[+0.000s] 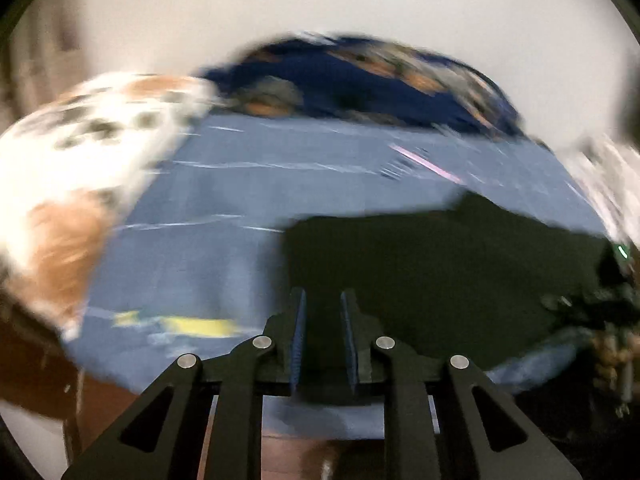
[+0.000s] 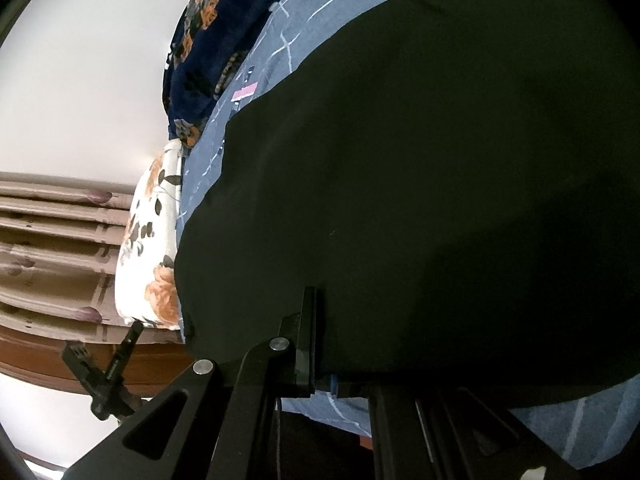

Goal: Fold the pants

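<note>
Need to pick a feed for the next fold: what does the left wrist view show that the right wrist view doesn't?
Left wrist only: the left gripper with a gap between its fingers, nothing between them, over the black pants; a yellow patch on the blue sheet. The view is motion-blurred.

Right wrist only: the right gripper, one finger visible, the other hidden under the pants; I cannot tell if it is clamped. Also a beige curtain.

Both: pants, blue sheet, white floral pillow, navy floral blanket.
</note>
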The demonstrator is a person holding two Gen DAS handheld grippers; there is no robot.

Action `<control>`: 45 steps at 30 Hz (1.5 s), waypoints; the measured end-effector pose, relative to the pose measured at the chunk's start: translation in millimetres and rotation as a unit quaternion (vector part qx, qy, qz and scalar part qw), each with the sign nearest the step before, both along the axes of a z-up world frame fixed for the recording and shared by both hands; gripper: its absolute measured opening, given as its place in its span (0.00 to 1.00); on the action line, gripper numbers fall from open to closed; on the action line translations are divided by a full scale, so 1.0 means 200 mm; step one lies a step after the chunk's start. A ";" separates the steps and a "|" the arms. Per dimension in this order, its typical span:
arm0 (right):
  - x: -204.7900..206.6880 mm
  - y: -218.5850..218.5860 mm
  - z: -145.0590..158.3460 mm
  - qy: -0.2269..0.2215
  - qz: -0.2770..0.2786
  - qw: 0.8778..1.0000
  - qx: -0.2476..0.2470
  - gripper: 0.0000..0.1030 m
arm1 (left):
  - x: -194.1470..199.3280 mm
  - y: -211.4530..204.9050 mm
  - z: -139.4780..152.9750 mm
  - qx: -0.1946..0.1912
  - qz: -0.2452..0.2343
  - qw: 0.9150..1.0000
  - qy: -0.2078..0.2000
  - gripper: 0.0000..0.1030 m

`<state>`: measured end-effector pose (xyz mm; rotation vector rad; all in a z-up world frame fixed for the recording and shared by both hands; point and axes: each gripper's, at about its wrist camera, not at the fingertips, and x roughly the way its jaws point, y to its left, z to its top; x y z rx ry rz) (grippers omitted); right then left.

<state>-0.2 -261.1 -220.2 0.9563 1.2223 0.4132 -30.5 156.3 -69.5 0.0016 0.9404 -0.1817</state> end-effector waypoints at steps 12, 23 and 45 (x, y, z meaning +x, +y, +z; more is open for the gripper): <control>-0.14 -0.62 0.00 -0.009 -0.136 0.988 0.069 0.21 | 0.12 -0.24 -0.34 0.001 -0.060 0.993 0.105 0.18; -0.40 -1.76 -0.16 -0.030 -0.393 0.913 0.109 0.08 | 0.14 -0.27 -0.37 0.001 -0.054 0.993 0.104 0.20; -0.71 -1.94 -0.16 -0.032 -0.398 0.914 0.065 0.02 | 0.15 -0.21 -0.38 -0.012 -0.059 0.993 0.097 0.20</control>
